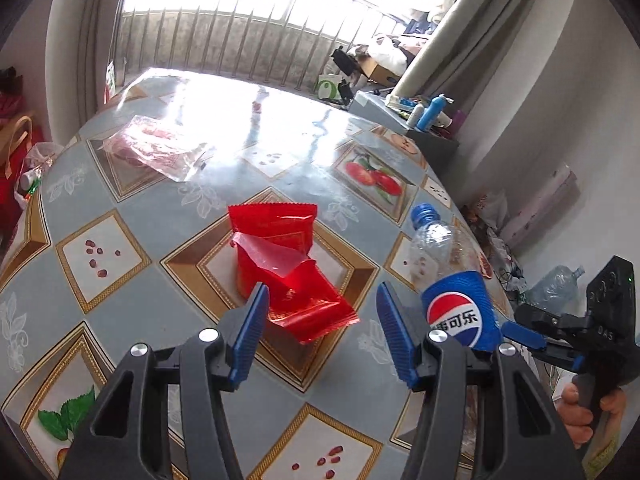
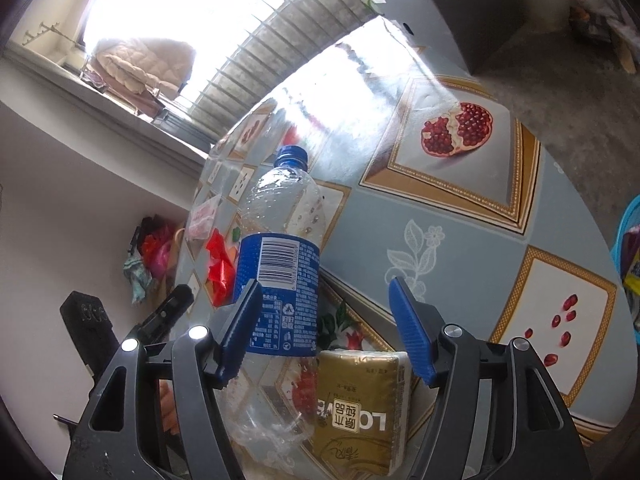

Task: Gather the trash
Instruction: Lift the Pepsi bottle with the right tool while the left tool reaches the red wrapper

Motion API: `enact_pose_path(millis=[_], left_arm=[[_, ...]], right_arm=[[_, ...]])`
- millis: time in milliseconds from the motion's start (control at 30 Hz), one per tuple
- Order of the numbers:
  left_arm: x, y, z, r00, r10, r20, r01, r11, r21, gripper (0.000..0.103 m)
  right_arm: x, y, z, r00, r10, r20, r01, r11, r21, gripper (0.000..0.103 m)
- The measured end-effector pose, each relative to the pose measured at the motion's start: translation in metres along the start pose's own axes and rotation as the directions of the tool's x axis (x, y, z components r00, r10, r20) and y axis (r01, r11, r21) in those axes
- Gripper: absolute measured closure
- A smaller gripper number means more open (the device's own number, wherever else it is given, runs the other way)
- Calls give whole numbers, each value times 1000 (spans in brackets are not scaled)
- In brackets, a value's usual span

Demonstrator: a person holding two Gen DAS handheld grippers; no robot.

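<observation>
Two torn red wrappers [image 1: 280, 248] lie overlapped on the fruit-patterned table [image 1: 120, 208], just ahead of my left gripper [image 1: 323, 288], which hovers open above their near end with nothing between its pads. An empty clear Pepsi bottle [image 1: 456, 304] with a blue label and cap stands to the right of them. In the right wrist view that bottle [image 2: 280, 240] sits between the jaws of my right gripper [image 2: 326, 282]. It rests against the left pad, while a wide gap separates it from the right pad, so the gripper is open. The red wrappers [image 2: 220, 268] show behind the bottle.
A gold tissue pack [image 2: 360, 404] lies under the right gripper. A clear bag with pink contents [image 1: 156, 152] lies far left on the table. A grey cabinet [image 1: 400, 120] stands beyond the table; a water jug [image 1: 556, 284] and a blue basin [image 2: 628, 240] are to the right.
</observation>
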State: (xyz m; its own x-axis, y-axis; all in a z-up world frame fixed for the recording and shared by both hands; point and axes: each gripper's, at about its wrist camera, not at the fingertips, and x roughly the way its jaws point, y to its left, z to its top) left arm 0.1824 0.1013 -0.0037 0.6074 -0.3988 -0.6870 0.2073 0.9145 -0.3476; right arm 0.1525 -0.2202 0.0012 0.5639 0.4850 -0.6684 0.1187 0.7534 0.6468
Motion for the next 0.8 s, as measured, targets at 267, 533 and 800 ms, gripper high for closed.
enact_pose_path(millis=[267, 533, 800], left_arm=[[-16, -10, -18, 1000, -18, 22, 17, 999, 45, 49], [-36, -43, -43, 987, -159, 1, 158, 980, 122, 49], [-41, -76, -54, 965, -260, -24, 260, 951, 166, 49]], right_arm=[[-17, -5, -4, 999, -49, 18, 50, 998, -28, 40], [-41, -24, -31, 995, -96, -3, 96, 995, 0, 40], [-46, -31, -45, 998, -65, -11, 66, 997, 40, 40]])
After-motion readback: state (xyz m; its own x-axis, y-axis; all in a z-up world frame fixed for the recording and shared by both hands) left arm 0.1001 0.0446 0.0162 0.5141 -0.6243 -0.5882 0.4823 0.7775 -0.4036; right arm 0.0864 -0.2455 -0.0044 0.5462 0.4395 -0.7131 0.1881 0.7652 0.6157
